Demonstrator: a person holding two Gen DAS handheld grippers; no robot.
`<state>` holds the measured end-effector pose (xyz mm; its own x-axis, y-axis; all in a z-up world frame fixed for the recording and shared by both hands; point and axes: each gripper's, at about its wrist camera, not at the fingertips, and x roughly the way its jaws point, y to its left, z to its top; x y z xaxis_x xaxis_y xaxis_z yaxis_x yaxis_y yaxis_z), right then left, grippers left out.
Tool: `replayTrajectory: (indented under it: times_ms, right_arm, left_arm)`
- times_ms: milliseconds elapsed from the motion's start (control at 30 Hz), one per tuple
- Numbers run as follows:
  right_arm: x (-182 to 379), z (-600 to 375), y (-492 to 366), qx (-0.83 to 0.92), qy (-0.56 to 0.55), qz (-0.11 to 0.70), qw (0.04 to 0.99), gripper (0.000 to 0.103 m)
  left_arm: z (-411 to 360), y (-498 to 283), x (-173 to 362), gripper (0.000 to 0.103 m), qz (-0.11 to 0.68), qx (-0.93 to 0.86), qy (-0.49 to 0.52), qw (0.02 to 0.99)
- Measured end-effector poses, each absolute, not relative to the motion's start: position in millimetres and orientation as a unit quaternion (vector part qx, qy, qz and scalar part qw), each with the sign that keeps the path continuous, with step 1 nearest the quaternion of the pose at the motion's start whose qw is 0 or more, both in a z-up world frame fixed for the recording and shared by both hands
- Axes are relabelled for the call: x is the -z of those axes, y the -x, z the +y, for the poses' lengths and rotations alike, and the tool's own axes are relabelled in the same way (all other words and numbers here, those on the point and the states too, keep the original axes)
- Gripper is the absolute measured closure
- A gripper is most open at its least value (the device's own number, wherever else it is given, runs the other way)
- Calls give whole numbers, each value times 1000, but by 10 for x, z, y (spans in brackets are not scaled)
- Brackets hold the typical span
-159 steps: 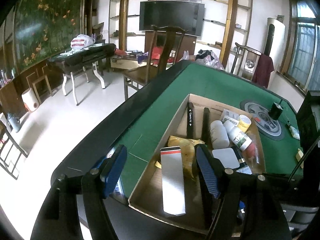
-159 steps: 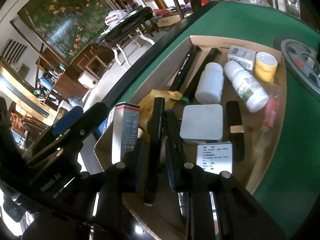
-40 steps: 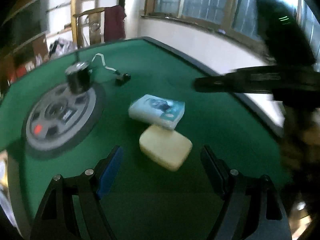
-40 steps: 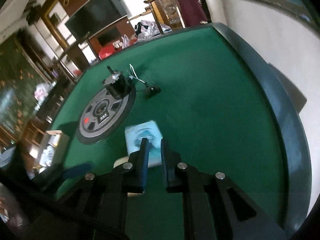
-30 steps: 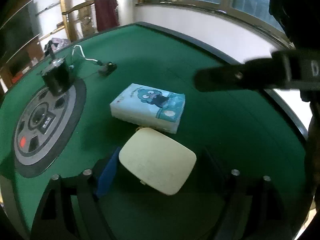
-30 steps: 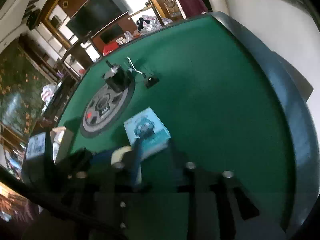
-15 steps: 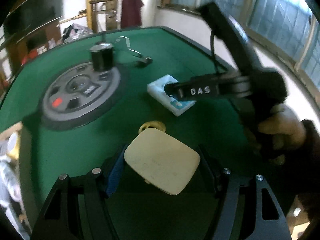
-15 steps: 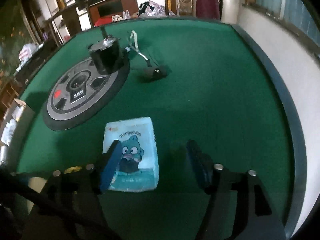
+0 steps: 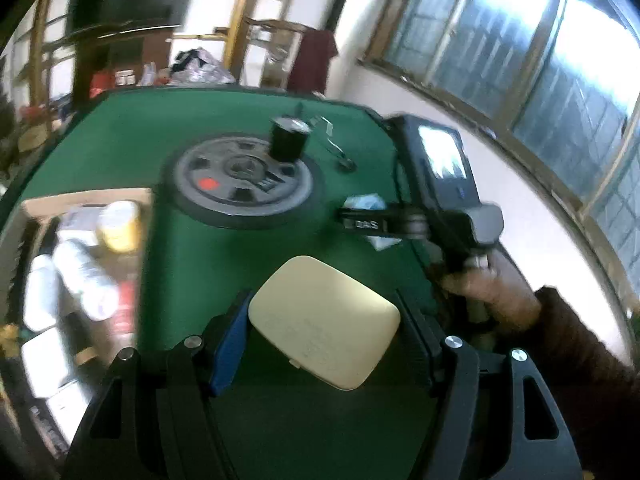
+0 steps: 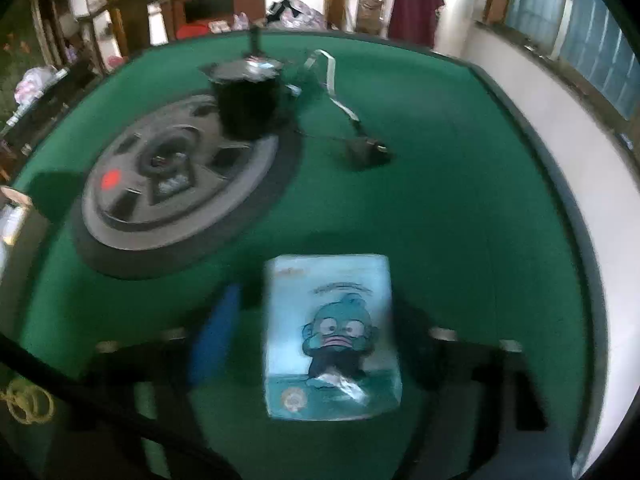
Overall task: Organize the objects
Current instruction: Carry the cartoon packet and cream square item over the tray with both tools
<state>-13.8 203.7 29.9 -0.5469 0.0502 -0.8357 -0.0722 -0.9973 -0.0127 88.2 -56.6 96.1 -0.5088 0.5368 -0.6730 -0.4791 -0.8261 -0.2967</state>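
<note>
The left tool (image 9: 324,332) grips a cream rounded-rectangle plastic case (image 9: 324,322) between its 2 pads, lifted above the green felt surface (image 9: 180,280). Ahead and to its left sits an open cardboard box (image 9: 80,200) of bottles — blurred. The right tool (image 10: 316,340) straddles a pale-blue tissue pack with a cartoon face (image 10: 332,336) lying on the surface; its jaws are closing, the pads not clearly pressing yet. Beyond it lies a grey round disc (image 10: 176,176) carrying a black cylinder (image 10: 248,104).
</note>
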Motion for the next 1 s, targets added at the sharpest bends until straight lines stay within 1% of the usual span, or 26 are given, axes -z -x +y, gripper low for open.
replayTrajectory:
  times_ms: [67, 100, 167, 333, 500, 600, 767, 1000]
  right_arm:
    - [-320, 1982, 118, -876, 481, 8, 36, 65]
    - [-333, 1961, 90, -877, 480, 10, 29, 65]
    - [-373, 1927, 23, -878, 477, 14, 22, 66]
    - [-636, 1814, -145, -885, 459, 77, -29, 66]
    - [-928, 1315, -186, -883, 448, 99, -102, 65]
    - [-997, 870, -173, -874, 449, 107, -151, 65]
    - [-905, 235, -135, -845, 469, 124, -223, 65]
    - [-669, -439, -127, -830, 489, 91, -252, 64]
  left_arm:
    - [-807, -868, -1035, 40, -54, -874, 396, 278]
    - [-937, -806, -1047, 40, -62, -877, 393, 270]
    - [-1220, -749, -1123, 40, -74, -887, 383, 248]
    - [-1875, -437, -1222, 40, -86, -909, 368, 177]
    - [-2406, -46, -1099, 40, -127, -908, 378, 128]
    - [-2504, 136, -938, 40, -121, -906, 392, 106]
    - [-2571, 383, -698, 40, -129, -896, 414, 94]
    - [-2571, 664, -508, 40, -126, -889, 433, 84]
